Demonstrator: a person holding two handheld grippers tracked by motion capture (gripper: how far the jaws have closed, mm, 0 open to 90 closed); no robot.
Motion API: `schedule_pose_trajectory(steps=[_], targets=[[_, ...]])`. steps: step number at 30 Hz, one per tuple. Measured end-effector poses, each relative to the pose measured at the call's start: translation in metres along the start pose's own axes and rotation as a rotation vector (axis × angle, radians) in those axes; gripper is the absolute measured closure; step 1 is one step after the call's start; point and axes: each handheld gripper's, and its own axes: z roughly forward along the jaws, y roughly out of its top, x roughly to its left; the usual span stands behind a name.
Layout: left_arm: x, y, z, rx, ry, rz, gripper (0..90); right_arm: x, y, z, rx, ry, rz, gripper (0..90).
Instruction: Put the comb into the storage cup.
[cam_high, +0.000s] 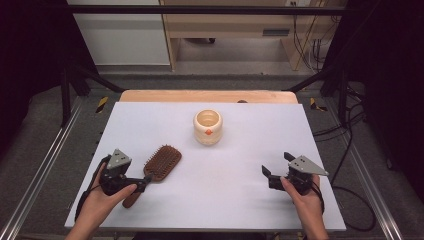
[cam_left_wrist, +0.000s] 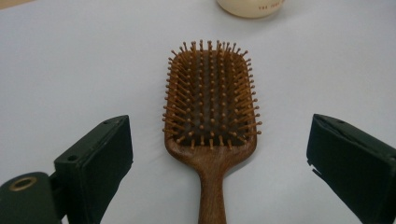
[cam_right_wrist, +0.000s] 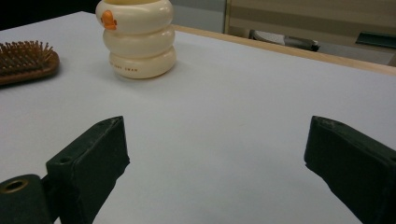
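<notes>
Hairbrush (cam_high: 161, 163) lies flat on the white tabletop (cam_high: 240, 200), bristles up, at the near left, its handle running back toward the person's left hand. Left gripper (cam_high: 145, 183) sits low over the handle end; in the left gripper view its fingers (cam_left_wrist: 95, 158) stand spread to either side of the handle, released, with clear tabletop between each pad and the wood. Nothing is grasped. Right gripper (cam_high: 272, 170) rests at the near right, well apart from the brush, fingers (cam_right_wrist: 88, 163) likewise spread and empty. A cream ribbed cup (cam_high: 207, 127) with an orange mark stands upright past the middle of the tabletop, away from both grippers. Judged step: taking the brush by its handle. To do it well: keep the handle centred between the two pads, as it now lies in the left gripper view, and bring the fingers down level with the wood before closing. Close across the narrow neck below the bristle head, not on the bristles. A lopsided approach would likely push the brush sideways on the smooth surface. Lift only once both pads bear evenly.
</notes>
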Motion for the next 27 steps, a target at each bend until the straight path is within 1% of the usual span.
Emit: schedule_pose_trajectory(steps=[1,6,8,12,16,18,19,20,23,25,27], targets=[[-0.001,0.0,0.001,0.009,0.005,0.005,7.2,0.0,0.0,0.0,0.0,0.001,-0.001,6.4],[-0.002,0.002,0.006,0.052,-0.007,0.014,6.9,0.001,0.0,0.001,0.004,0.004,0.0,6.4],[-0.002,0.003,0.009,0.078,-0.005,0.027,6.9,0.001,0.0,0.001,0.005,0.005,-0.001,6.4],[-0.003,0.006,0.013,0.117,-0.007,0.036,6.7,0.002,0.0,0.001,0.006,0.008,0.001,6.3],[-0.005,0.008,0.016,0.158,-0.004,0.061,6.6,0.002,0.0,0.002,0.005,0.013,0.0,6.2],[-0.006,0.009,0.018,0.178,-0.006,0.065,6.6,0.002,0.0,0.002,0.005,0.014,-0.001,6.3],[-0.006,0.009,0.018,0.178,-0.006,0.065,6.6,0.002,0.0,0.002,0.005,0.014,-0.001,6.3],[-0.006,0.009,0.019,0.189,-0.014,0.06,6.6,0.003,0.0,0.002,0.005,0.016,-0.002,6.2],[-0.006,0.009,0.02,0.198,-0.015,0.058,6.9,0.003,0.0,0.002,0.005,0.017,-0.002,6.2],[-0.006,0.009,0.022,0.225,-0.011,0.061,6.9,0.003,0.0,0.002,0.005,0.018,0.0,6.1],[-0.005,0.01,0.023,0.236,-0.01,0.06,6.9,0.003,0.0,0.002,0.004,0.018,0.0,6.1]])
